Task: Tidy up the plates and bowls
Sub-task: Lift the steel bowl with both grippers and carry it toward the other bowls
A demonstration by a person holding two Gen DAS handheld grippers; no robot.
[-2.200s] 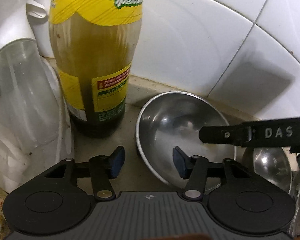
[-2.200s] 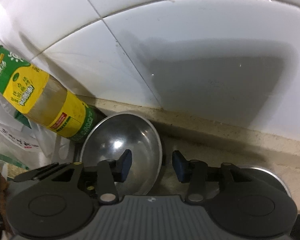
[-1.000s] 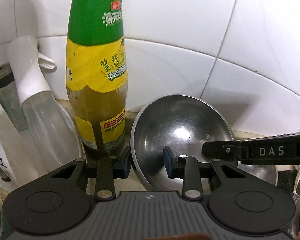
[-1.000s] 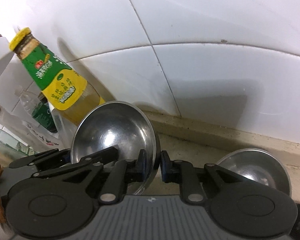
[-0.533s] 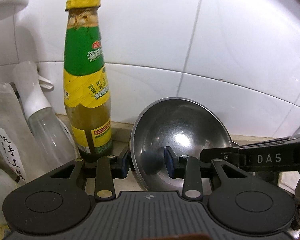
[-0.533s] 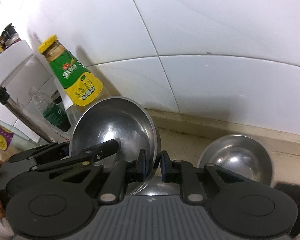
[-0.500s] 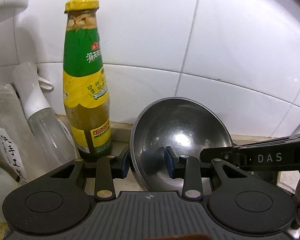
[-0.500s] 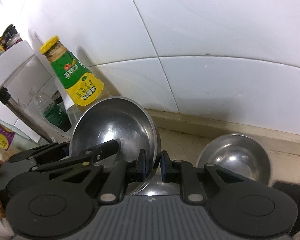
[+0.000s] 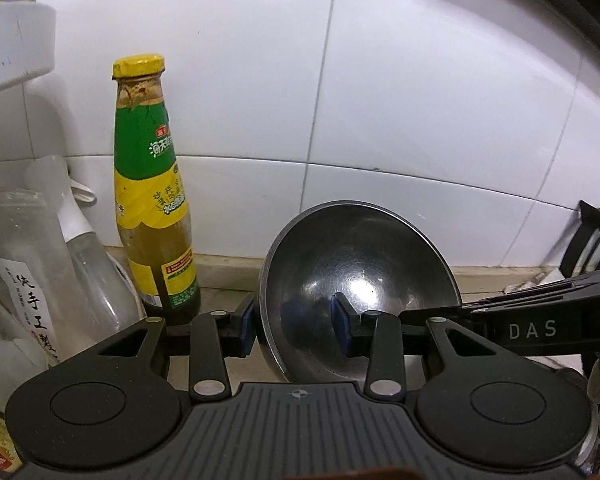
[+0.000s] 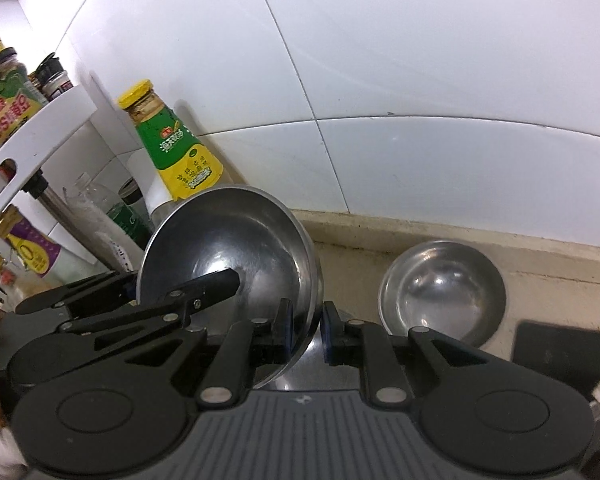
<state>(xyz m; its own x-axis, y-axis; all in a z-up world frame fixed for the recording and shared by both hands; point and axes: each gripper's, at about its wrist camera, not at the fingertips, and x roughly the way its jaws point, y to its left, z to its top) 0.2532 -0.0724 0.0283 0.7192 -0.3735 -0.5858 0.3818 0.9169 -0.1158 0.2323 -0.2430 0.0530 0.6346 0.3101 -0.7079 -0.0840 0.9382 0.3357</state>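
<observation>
Both grippers met on one stainless steel bowl (image 9: 358, 280), which was tipped up on edge above the counter with its polished, faintly scratched hollow facing the cameras. The left gripper (image 9: 294, 326) reached level and forward, its blue-padded fingers (image 9: 342, 330) closed across the bowl's left rim, one pad outside the wall and one inside. The right gripper (image 10: 304, 330) came in from the right and nearer side, angled slightly down, its jaws pinched onto the opposite rim of the same bowl (image 10: 228, 252); the left gripper's black linkage showed across the bowl's interior in that view. A second, smaller steel bowl (image 10: 442, 288) sat upright on the beige stone counter (image 10: 540, 276) to the right, near the glossy white tiled wall (image 9: 420, 100) and well apart from the held bowl. Just left of the held bowl stood a glass sauce bottle (image 9: 152, 184) with a yellow cap and a green and yellow label, and further left a clear plastic spray bottle (image 9: 80, 248) beside a white shelf rack (image 10: 32, 136) carrying condiment jars.
</observation>
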